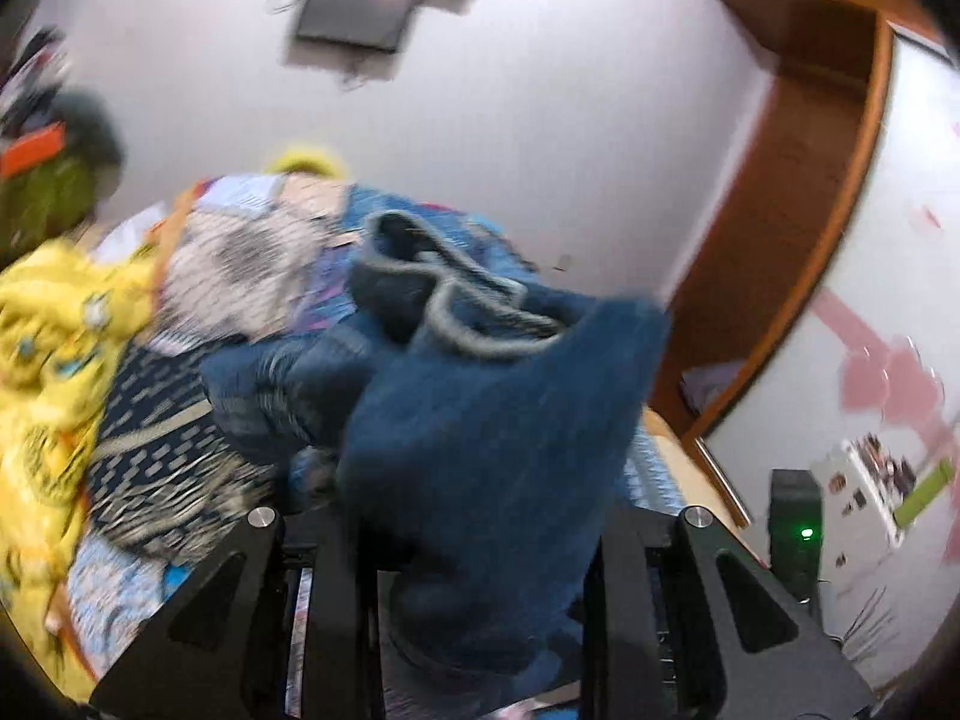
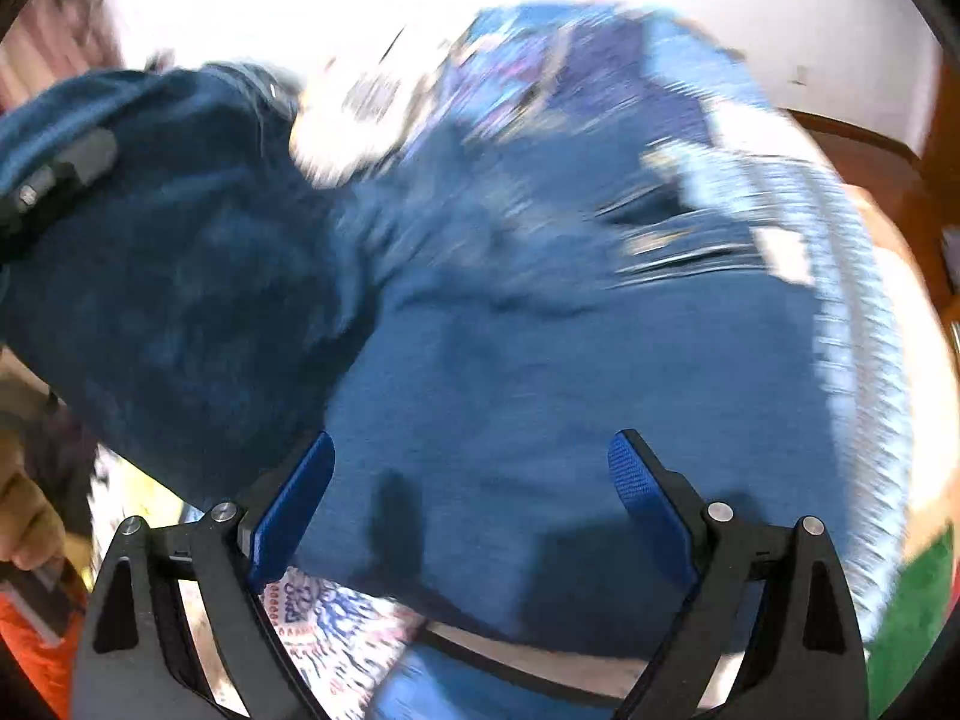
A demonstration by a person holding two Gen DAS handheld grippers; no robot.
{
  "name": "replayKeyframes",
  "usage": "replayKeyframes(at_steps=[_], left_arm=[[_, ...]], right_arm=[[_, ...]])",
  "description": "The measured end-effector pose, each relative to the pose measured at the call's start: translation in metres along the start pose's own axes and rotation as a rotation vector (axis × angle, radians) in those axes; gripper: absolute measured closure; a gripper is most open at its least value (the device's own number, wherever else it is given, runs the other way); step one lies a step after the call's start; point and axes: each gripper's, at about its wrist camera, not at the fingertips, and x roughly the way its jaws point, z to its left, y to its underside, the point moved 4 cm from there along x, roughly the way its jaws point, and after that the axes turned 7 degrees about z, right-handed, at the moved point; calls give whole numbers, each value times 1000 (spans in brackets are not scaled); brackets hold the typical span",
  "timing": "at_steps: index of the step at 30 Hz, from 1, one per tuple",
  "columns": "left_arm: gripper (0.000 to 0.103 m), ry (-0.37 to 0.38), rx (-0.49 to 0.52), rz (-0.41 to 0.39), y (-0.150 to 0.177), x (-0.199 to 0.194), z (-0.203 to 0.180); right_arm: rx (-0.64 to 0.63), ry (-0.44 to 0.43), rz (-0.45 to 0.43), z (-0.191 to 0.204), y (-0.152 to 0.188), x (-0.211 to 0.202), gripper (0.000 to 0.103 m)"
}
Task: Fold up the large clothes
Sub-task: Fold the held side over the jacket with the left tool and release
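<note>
A large dark blue garment (image 1: 498, 420) with a grey-trimmed neckline lies on the bed and rises in a bunch between my left gripper's fingers. My left gripper (image 1: 480, 588) is shut on this garment and holds part of it lifted; its pads are hidden by the cloth. In the right wrist view the same blue garment (image 2: 540, 390) spreads flat over the bed under my right gripper (image 2: 471, 504). My right gripper is open, its blue pads (image 2: 294, 510) wide apart just above the cloth, holding nothing. The left gripper's body (image 2: 54, 180) shows at the upper left, wrapped in cloth.
The bed has a blue patterned sheet (image 1: 120, 564). A yellow garment (image 1: 48, 360) and a white-grey one (image 1: 240, 276) lie at its left and far side. A wooden door frame (image 1: 798, 210) stands right. A hand (image 2: 24, 522) shows at the left edge.
</note>
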Motion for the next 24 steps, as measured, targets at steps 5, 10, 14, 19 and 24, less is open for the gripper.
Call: replayKeyframes(at_steps=[5,10,14,19,24], left_arm=[[78,56,140,75,5,53,-91],[78,60,265,313,68,131,-142],[74,34,305,485,118,165,-139],[41,81,360,476,124,138,-147],[36,150,346,446,107,84,-143]], right_arm=[[93,181,-94,-68,12,-45,12],[220,196,-99,-123,58,-70,12],[264,224,-63,-149,92,-75,12],[273,233,-54,-162,94,-85,12],[254,193,-135,-146,77,-109,12]])
